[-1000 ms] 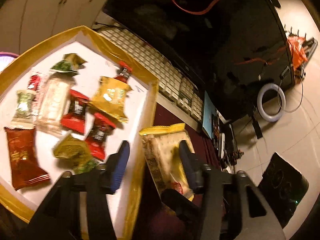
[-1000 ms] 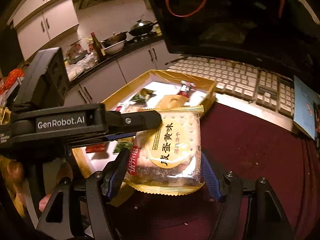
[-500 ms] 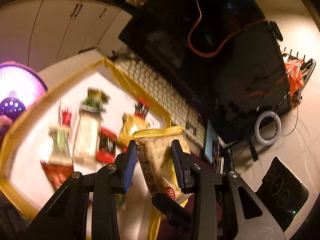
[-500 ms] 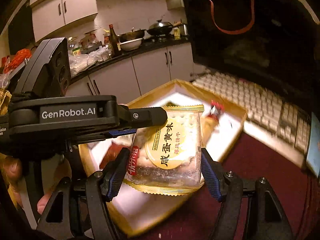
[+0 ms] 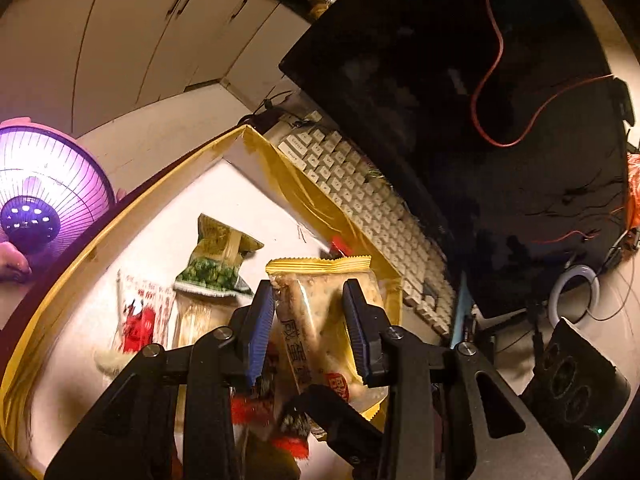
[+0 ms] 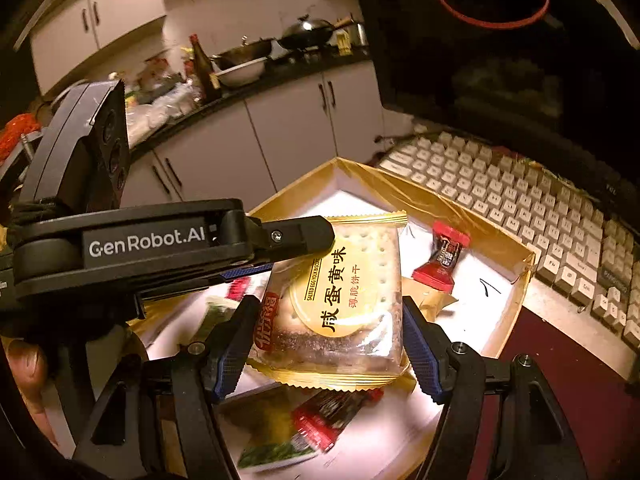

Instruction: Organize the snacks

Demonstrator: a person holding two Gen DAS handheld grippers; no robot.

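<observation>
A salted egg yolk cracker packet (image 6: 340,300), clear with a yellow label, hangs above the gold-rimmed white box (image 6: 460,208). My right gripper (image 6: 328,348) is shut on its two side edges. My left gripper (image 5: 308,320) is shut on the same packet (image 5: 320,320) across its flat faces, and its body shows in the right wrist view (image 6: 160,244). Several small snacks lie in the box (image 5: 168,184): a green pea packet (image 5: 218,260), a red-and-white packet (image 5: 140,312) and a red candy (image 6: 442,256).
A white keyboard (image 6: 540,208) lies just behind the box, under a dark monitor (image 5: 460,100). A purple fan (image 5: 36,196) stands left of the box. Dark red table surface (image 6: 560,380) lies right of the box. Kitchen cabinets (image 6: 280,132) stand behind.
The packet, held by both grippers, has risen and moved from beside the box's right edge to above the inside of the box. My left gripper closed on it.
</observation>
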